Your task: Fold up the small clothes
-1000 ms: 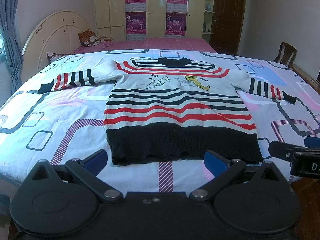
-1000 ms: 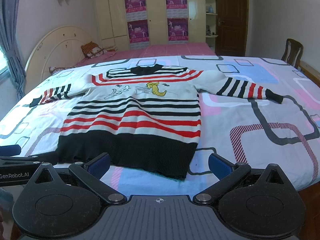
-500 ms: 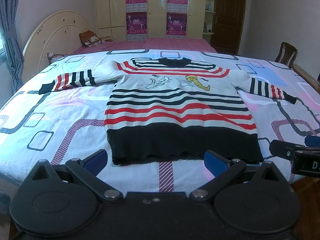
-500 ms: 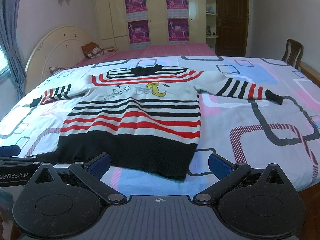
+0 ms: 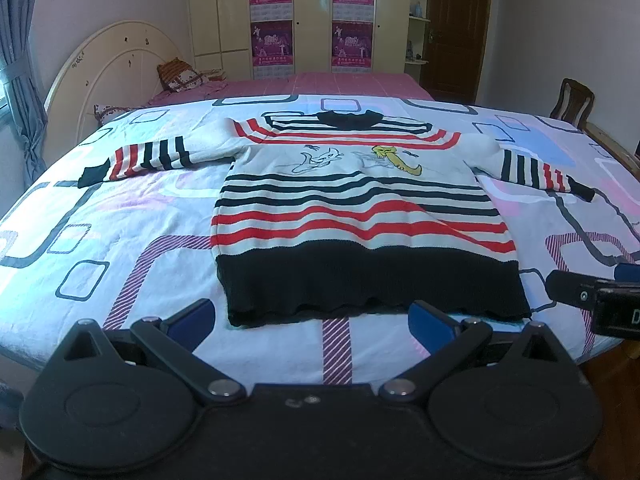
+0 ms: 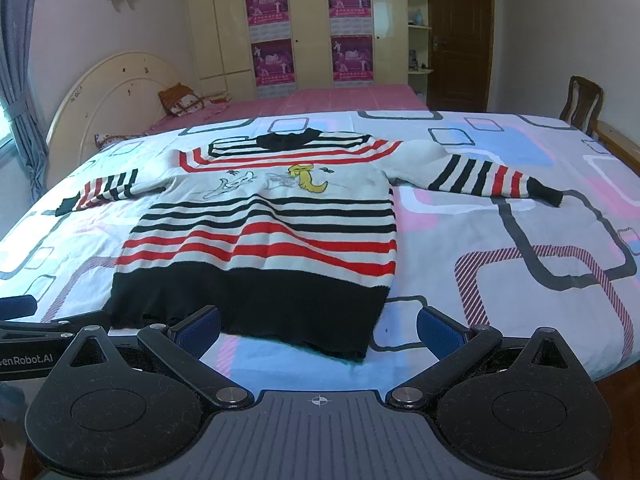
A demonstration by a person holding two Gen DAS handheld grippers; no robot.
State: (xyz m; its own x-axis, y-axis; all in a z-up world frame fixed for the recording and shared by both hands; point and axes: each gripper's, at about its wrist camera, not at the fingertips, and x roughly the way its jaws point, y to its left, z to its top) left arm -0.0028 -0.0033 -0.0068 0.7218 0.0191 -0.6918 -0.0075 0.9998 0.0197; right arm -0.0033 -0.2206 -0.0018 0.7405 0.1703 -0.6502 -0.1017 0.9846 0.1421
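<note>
Lying flat on the bed, the striped sweater is face up, fully spread, collar at the far end, black hem band nearest both cameras. Both sleeves out sideways: left sleeve and right sleeve, each ending in a black cuff. Cartoon print across the chest, white and yellow figures.

Left gripper: jaws spread wide, nothing between them, blue pads just short of the hem, above the bed's near edge. Not touching fabric as far as I can tell.

Right gripper: same, jaws wide apart and empty, centred near the hem's right corner. Left pad overlaps the hem in view; contact unclear.

Each gripper shows at the edge of the other's view, side by side along the near edge of the bed.

Background: rounded headboard on the left, wardrobe with pink posters, dark door, wooden chair at the right.
</note>
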